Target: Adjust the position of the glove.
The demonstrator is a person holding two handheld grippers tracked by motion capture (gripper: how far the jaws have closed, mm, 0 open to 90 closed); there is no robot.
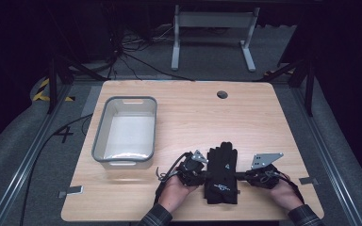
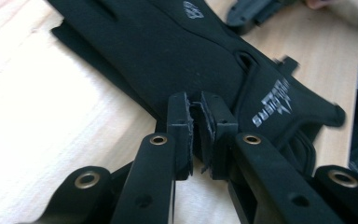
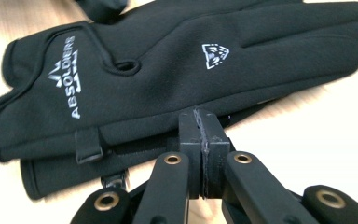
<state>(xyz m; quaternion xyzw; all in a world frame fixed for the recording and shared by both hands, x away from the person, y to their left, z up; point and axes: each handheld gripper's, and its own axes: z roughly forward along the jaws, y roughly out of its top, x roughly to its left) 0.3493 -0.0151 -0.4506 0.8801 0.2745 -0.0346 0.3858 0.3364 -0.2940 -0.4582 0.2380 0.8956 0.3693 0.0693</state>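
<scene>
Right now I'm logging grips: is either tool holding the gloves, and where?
Both tools, left and right, are shut at opposite side edges of the black gloves; an actual pinch cannot be told.

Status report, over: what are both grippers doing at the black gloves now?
Left gripper nearly shut, tips at gloves' edge, grip not clear. Right gripper shut at the opposite edge. Black gloves stacked flat on table. Grey bin apart, nothing in the way.

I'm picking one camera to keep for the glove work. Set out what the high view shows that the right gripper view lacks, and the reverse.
High view alone: the grey rectangular plastic bin left of the hands on the light wooden table, the left gripper and the white metal stand beyond.

Right gripper view alone: the ABSOLDIERS lettering on the cuff, and a second layer under the top glove.

Both: the black fabric gloves and the right gripper, fingers shut at their edge.
</scene>
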